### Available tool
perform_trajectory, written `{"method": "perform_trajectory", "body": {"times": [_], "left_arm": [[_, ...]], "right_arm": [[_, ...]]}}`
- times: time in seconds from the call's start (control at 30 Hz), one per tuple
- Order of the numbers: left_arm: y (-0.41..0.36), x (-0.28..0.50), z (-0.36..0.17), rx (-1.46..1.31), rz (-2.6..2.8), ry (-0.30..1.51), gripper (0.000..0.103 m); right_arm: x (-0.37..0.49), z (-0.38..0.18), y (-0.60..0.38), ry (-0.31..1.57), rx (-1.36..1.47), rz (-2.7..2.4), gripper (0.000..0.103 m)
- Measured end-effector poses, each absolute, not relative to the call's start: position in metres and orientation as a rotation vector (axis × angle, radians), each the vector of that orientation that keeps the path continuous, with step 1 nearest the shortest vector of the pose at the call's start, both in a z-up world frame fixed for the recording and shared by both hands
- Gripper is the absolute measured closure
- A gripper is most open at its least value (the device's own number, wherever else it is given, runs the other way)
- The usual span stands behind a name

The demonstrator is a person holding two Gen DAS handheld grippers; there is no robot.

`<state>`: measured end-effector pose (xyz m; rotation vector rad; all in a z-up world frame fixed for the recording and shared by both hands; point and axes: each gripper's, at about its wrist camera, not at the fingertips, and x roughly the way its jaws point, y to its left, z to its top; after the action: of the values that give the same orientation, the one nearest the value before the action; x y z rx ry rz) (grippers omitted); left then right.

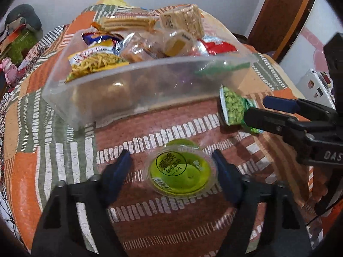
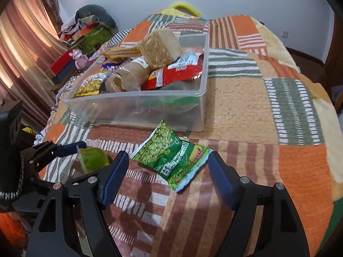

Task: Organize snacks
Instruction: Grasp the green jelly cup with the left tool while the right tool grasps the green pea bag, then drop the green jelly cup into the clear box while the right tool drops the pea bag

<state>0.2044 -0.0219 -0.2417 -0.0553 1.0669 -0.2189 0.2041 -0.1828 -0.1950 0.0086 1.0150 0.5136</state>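
A green jelly cup [image 1: 182,172] lies on the patchwork bedspread between the open fingers of my left gripper [image 1: 172,167]; it also shows in the right wrist view [image 2: 92,158]. A green pea snack bag [image 2: 171,156] lies flat between the open fingers of my right gripper [image 2: 168,167], not gripped. In the left wrist view the bag [image 1: 232,106] sits by the right gripper's fingertips [image 1: 253,113]. A clear plastic bin [image 1: 133,98] holds several snack packs; it also shows in the right wrist view [image 2: 137,107].
The bin stands just beyond both snacks on the bedspread [image 2: 246,98]. Cluttered boxes and a pink toy [image 2: 79,59] sit at the far left by a curtain. A white device [image 1: 315,85] lies off the bed at the right.
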Motion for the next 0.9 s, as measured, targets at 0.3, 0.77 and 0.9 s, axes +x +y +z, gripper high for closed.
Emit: {"method": "perform_trajectory", "body": {"times": [0.3,0.77,0.9], "left_arm": [[-0.015,0.205,-0.241,-0.046,-0.194,1.030,0.044],[0.000,0.209,-0.208,-0.047,-0.166,0.951,0.045],[0.002,0.210,-0.190,-0.040,-0.163,0.911,0.045]], "right_arm": [[0.218,-0.210,-0.172,1.059,0.038,0.502,0.020],[0.205,-0.201,-0.175,1.022,-0.014,0.502,0.063],[0.204,-0.194,-0.181,1.004,0.005,0.506,0.072]]}}
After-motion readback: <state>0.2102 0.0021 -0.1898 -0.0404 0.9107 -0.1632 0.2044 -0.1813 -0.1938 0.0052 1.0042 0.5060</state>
